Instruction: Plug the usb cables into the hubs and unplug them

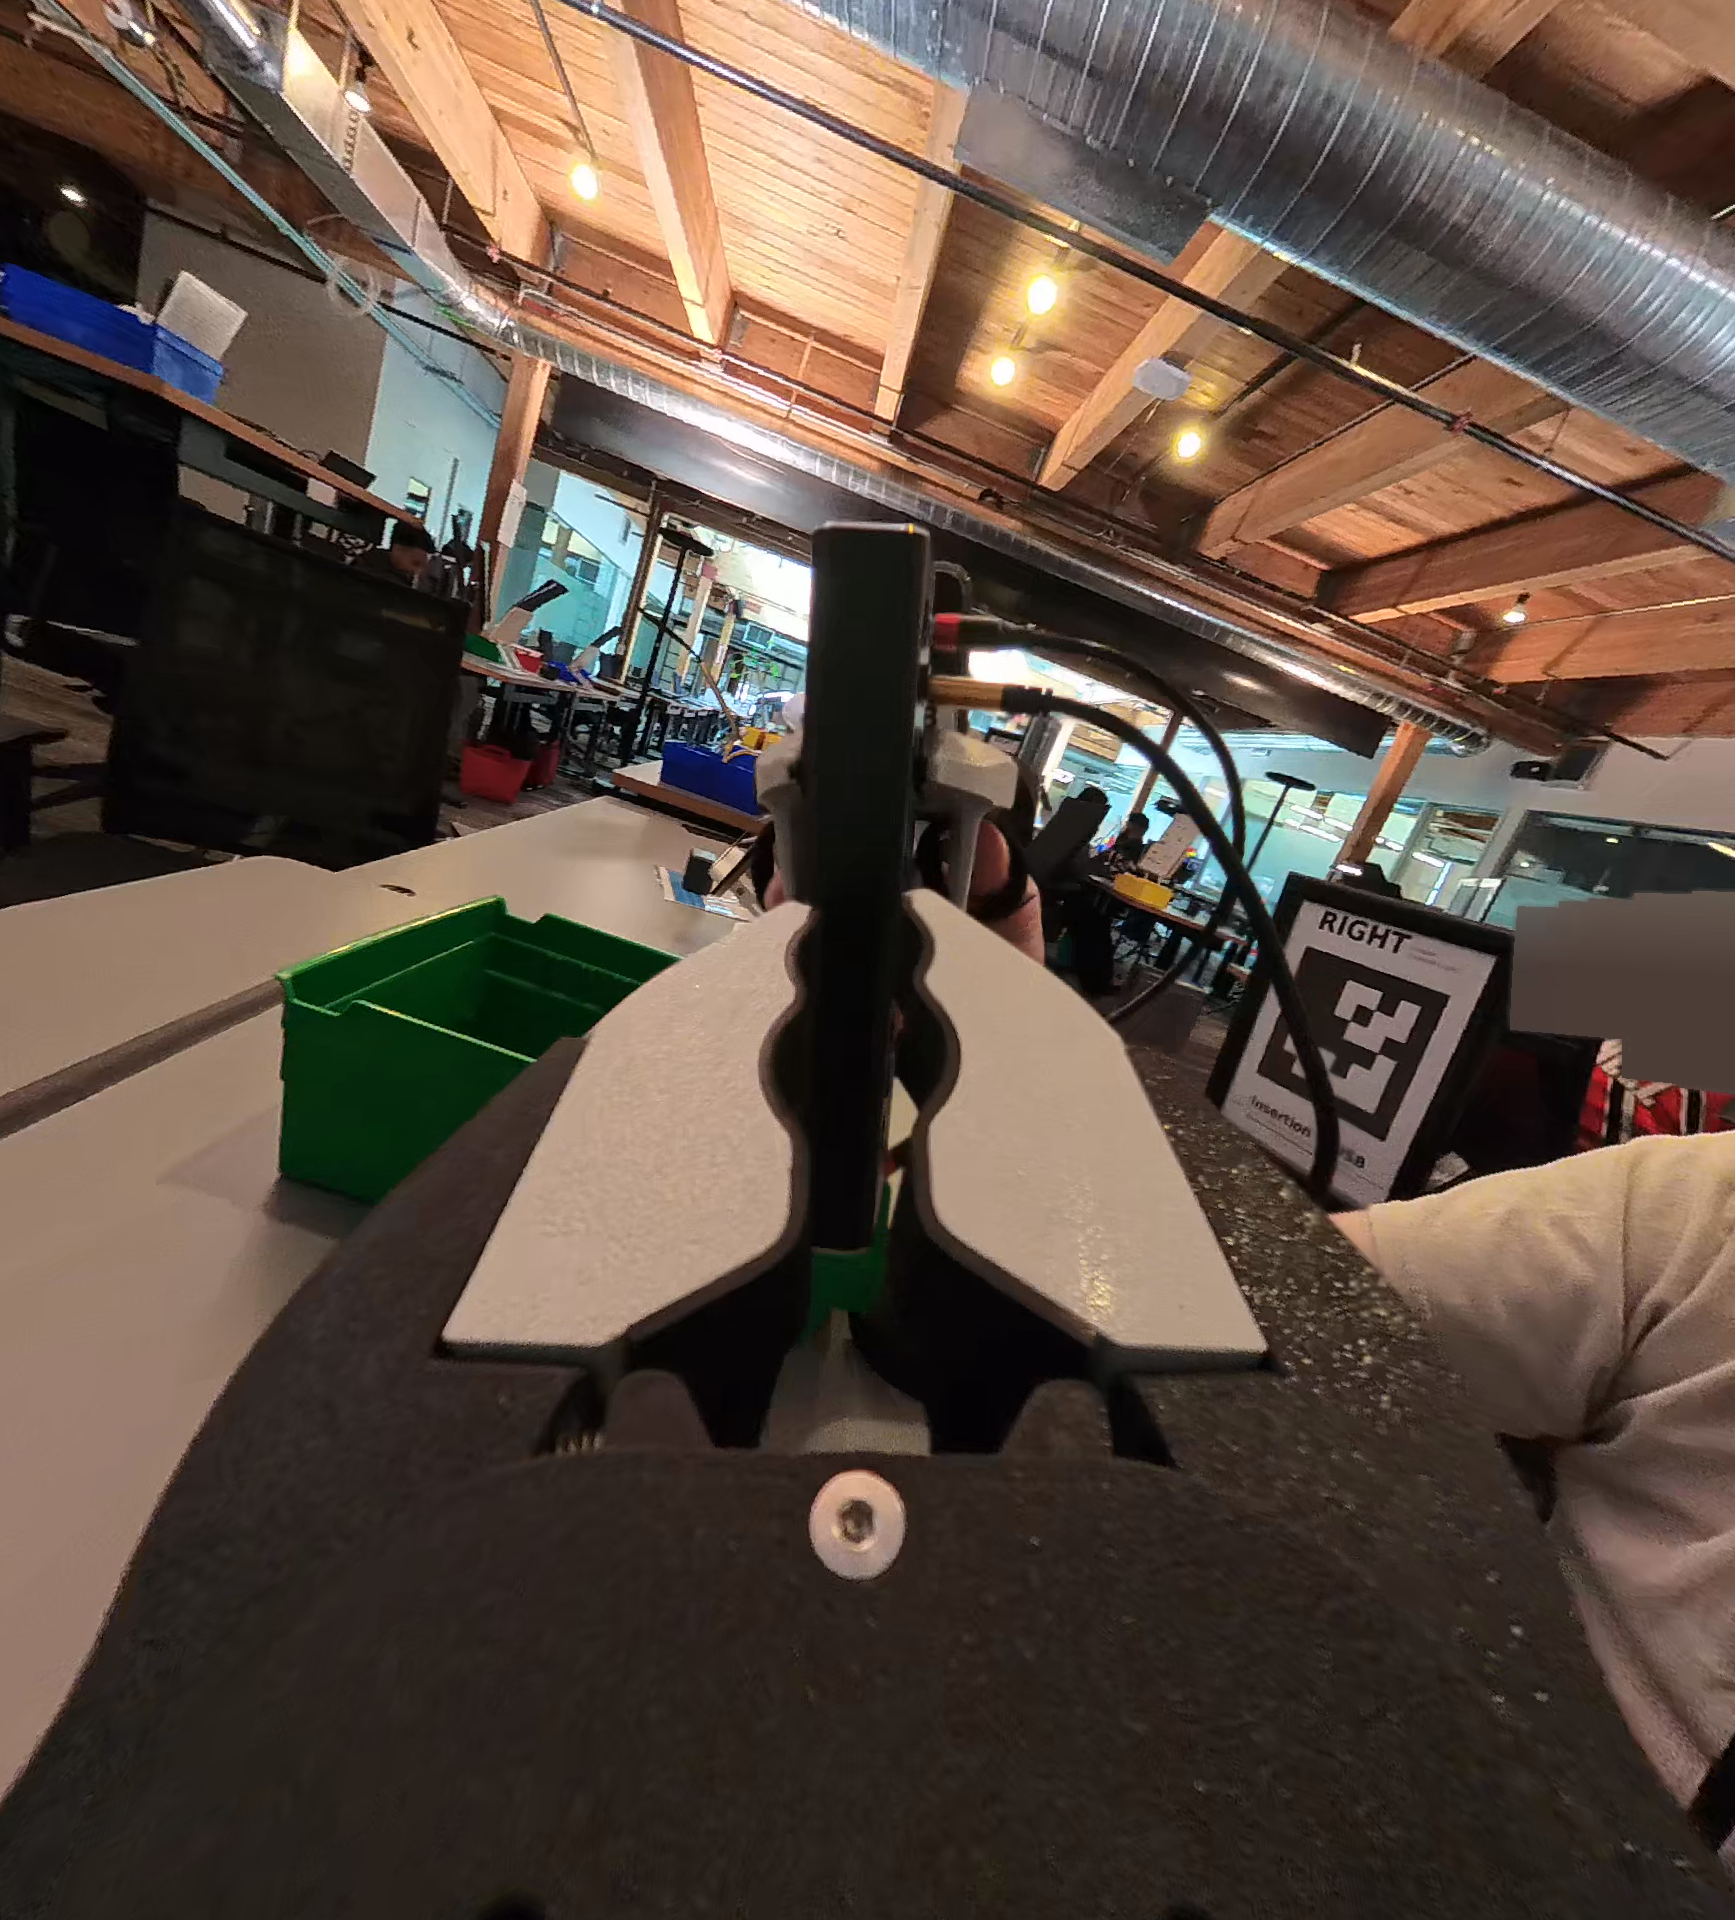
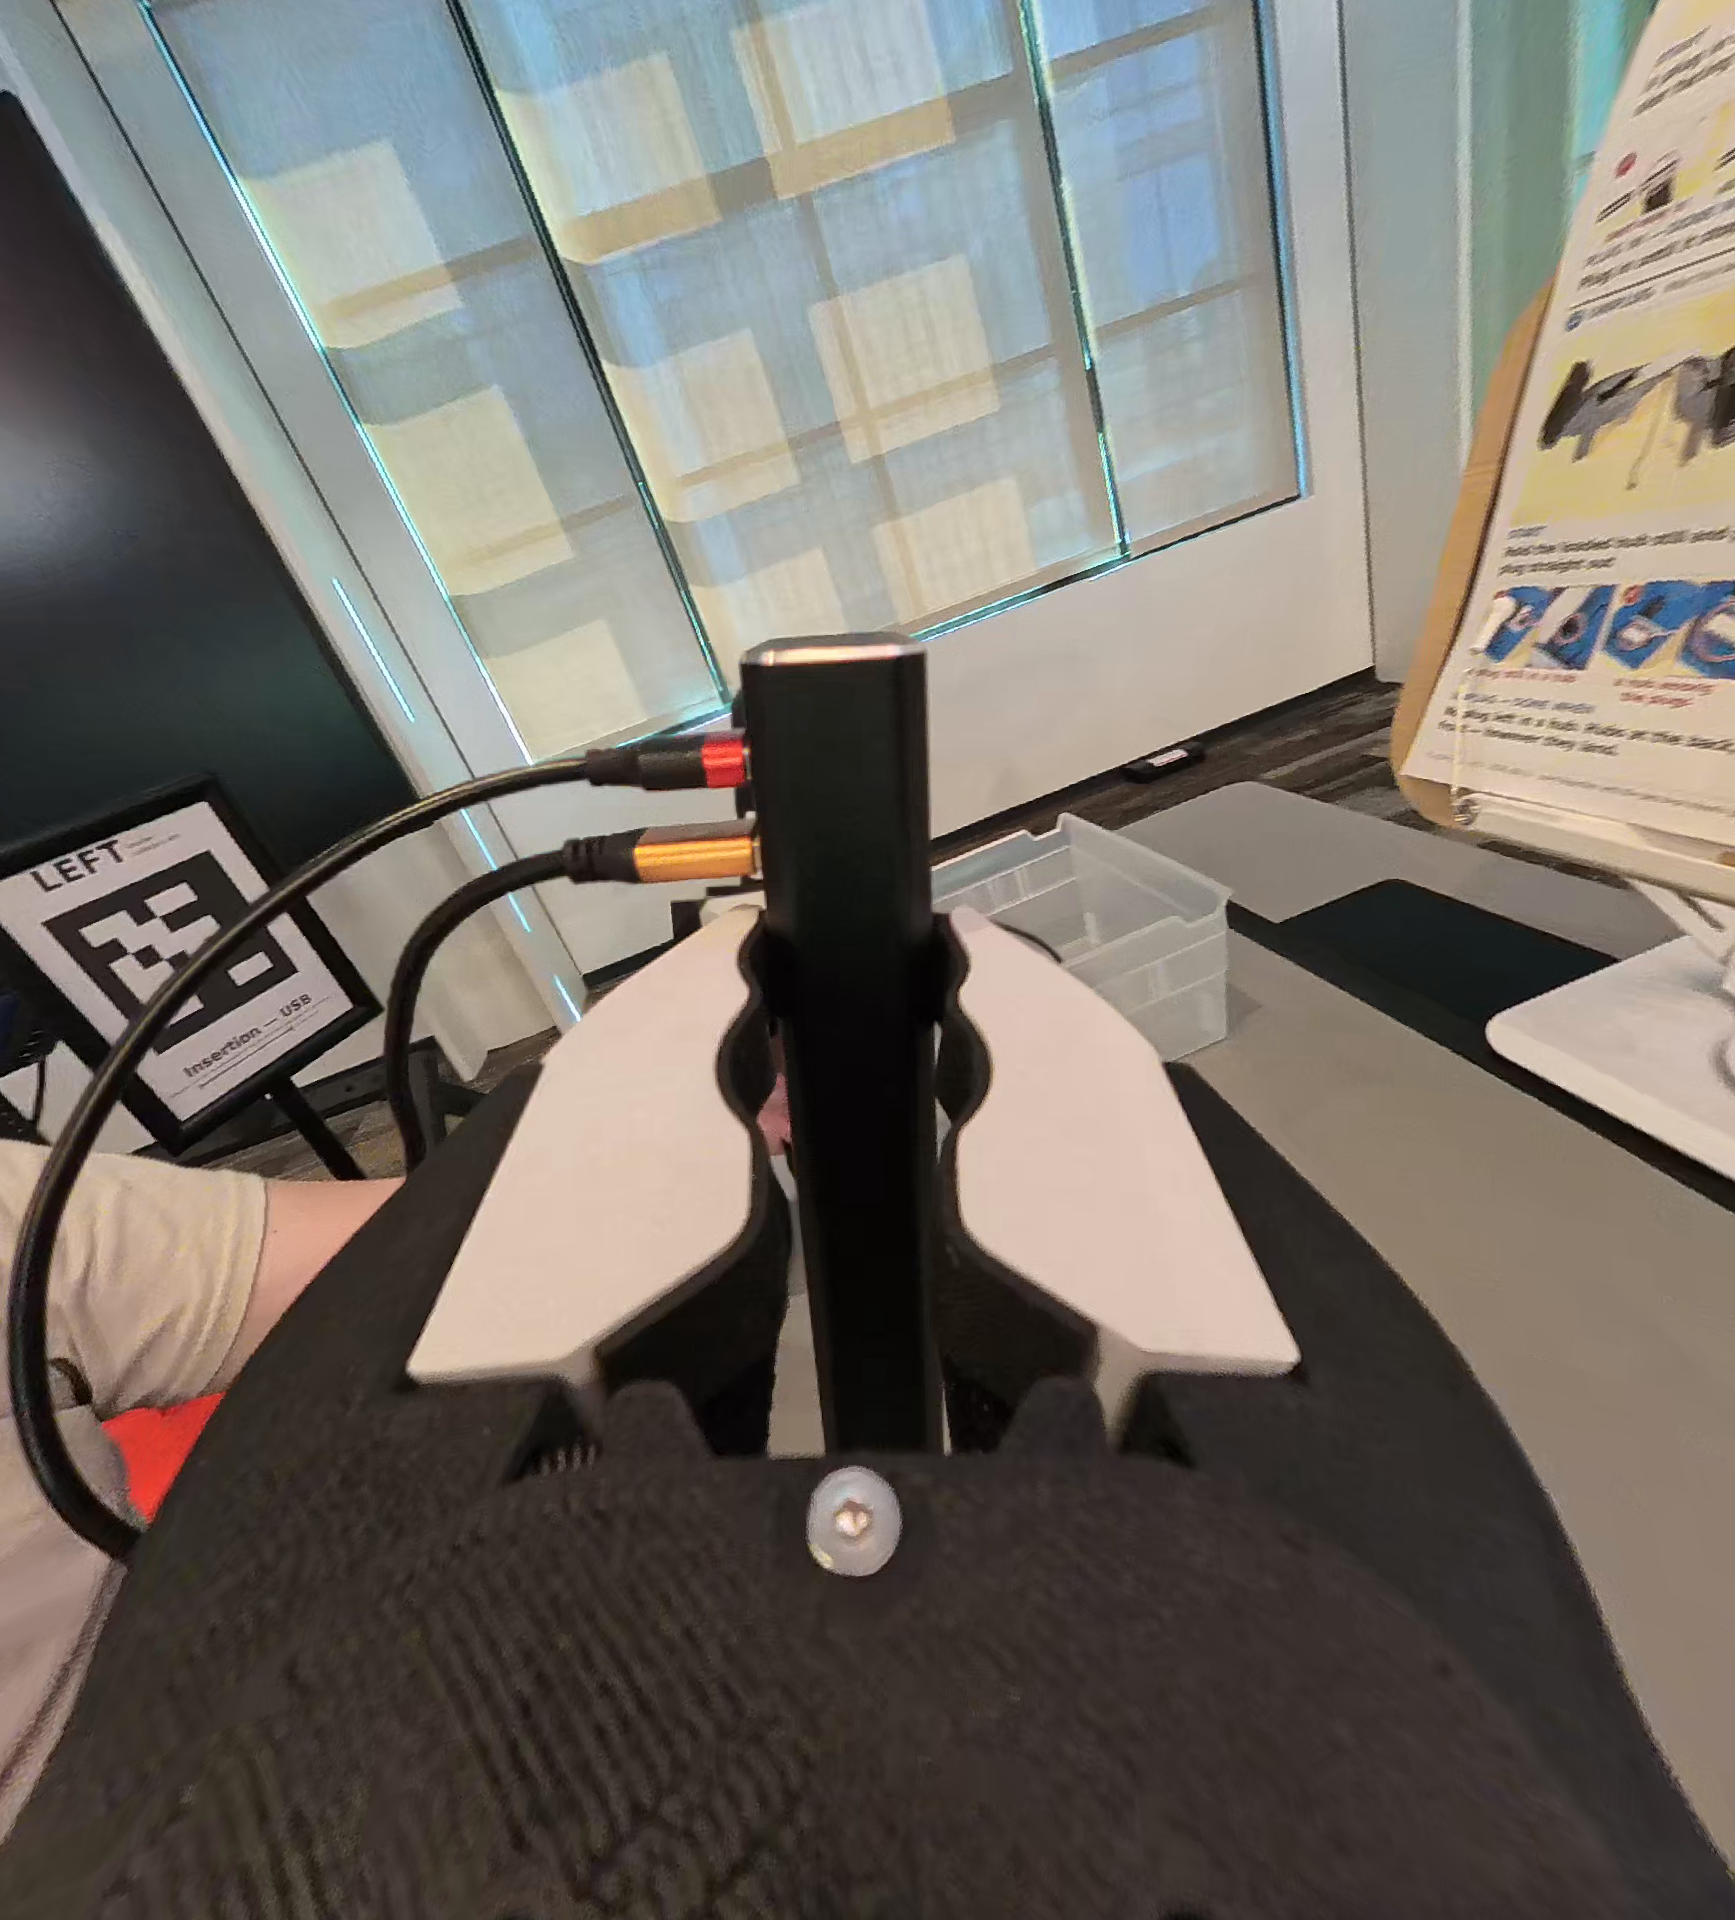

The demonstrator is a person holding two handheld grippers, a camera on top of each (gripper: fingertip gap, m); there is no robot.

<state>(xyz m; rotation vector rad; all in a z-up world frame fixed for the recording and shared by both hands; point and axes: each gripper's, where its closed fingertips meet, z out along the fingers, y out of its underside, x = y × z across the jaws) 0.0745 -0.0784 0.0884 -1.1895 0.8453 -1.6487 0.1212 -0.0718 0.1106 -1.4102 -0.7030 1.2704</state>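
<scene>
Right gripper (image 2: 847, 1029): nearest thing I see, closed tight on the black hub (image 2: 837, 935), upright so ports face sideways
Left gripper (image 1: 858, 1039): clamped on same hub, I think, bracing it
Plugs: 2 seated, red plug (image 2: 712, 764) above gold plug (image 2: 686, 860)
Signs: marker boards have writing, skipping it
Green bin (image 1: 427, 1029): just parked nearby

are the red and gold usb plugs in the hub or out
In. In the right wrist view the red plug and the gold plug both sit against the side of the black hub, cables trailing left.
</scene>
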